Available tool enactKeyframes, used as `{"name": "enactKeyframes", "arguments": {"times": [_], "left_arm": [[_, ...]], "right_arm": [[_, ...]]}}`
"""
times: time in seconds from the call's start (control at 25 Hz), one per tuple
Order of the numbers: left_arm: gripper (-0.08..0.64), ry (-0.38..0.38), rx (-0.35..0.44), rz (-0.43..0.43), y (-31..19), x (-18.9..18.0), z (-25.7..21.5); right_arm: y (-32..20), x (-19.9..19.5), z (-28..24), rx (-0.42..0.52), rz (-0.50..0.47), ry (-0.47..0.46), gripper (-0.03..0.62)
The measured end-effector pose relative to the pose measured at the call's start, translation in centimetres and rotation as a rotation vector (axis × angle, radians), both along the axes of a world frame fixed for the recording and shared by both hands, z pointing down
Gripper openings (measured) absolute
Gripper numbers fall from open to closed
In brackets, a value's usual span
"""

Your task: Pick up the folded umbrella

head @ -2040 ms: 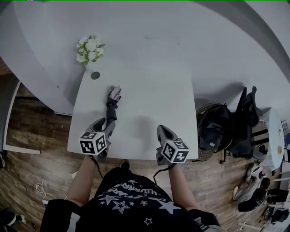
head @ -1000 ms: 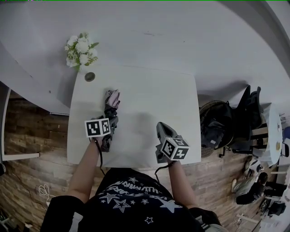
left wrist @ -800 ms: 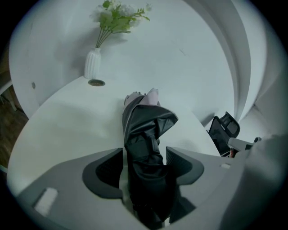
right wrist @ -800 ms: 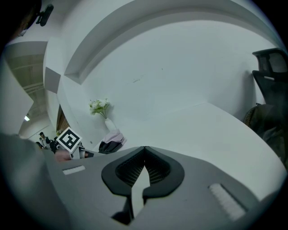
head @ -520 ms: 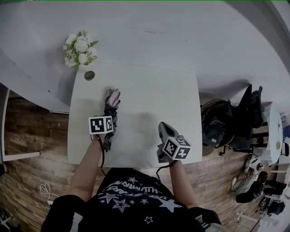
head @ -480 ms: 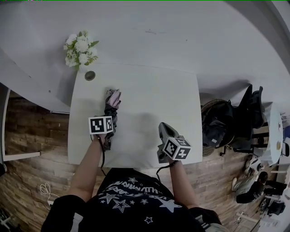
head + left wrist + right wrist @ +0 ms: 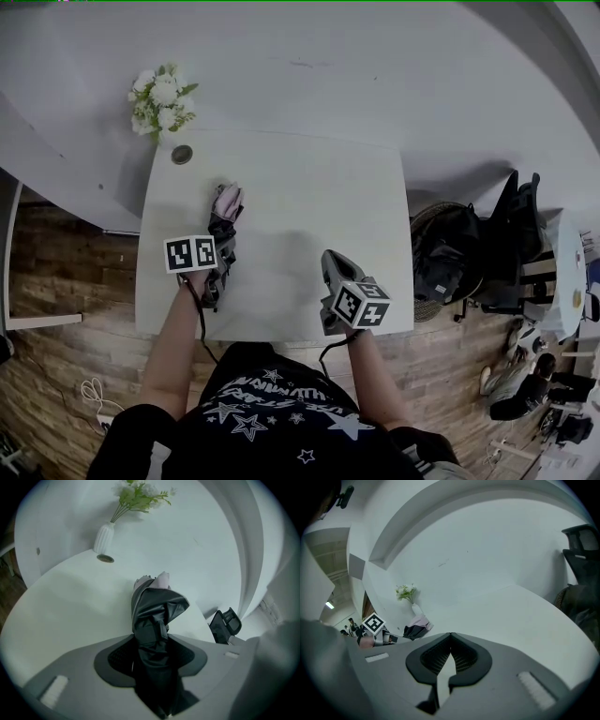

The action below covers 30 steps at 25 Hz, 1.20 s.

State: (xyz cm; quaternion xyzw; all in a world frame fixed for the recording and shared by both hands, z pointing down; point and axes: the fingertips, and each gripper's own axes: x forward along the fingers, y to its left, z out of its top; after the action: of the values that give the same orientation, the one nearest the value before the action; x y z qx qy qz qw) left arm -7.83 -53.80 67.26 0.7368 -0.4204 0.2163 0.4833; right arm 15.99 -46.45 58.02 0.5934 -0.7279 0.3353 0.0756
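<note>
- The umbrella is folded up, dark grey with a pink end. It sits over the left half of the white tabletop, pink end pointing away from the person and toward the flowers.
- The left tool has just been closing its jaws, and the umbrella is right between them. In the left gripper view the pads are clamped on the dark fabric from both sides, with the bundle sticking out past the tips.
- The right tool is over the near right part of the tabletop, well apart from the umbrella. Its jaws are pulled together with nothing in them – just a sliver of white tabletop shows through lower down.
- The flowers are in a ribbed white vase past the far left corner, and a small round disc lies just beside it.
- A dark bag sits on the floor off the right edge.
</note>
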Motion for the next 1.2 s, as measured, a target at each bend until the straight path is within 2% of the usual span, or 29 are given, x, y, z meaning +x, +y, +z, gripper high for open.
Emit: {"name": "enactKeyframes", "arguments": {"times": [0.24, 0.52, 1.04, 1.2], "left_arm": [[0.205, 0.065, 0.030, -0.032, 1.8, 0.7, -2.3], [0.206, 0.146, 0.137, -0.030, 4.7, 2.5, -7.5], [0.206, 0.208, 0.312, -0.016, 11.9, 5.1, -14.9], [0.206, 0.203, 0.356, -0.002, 15.1, 5.8, -16.2]], "right_arm": [[1.4, 0.6, -1.4, 0.027, -0.025, 0.003, 0.017], [3.9, 1.3, -2.9, 0.063, -0.050, -0.003, 0.017], [9.8, 2.7, -5.8, 0.134, -0.082, -0.010, 0.017], [12.6, 3.3, -6.5, 0.152, -0.085, -0.012, 0.017]]}}
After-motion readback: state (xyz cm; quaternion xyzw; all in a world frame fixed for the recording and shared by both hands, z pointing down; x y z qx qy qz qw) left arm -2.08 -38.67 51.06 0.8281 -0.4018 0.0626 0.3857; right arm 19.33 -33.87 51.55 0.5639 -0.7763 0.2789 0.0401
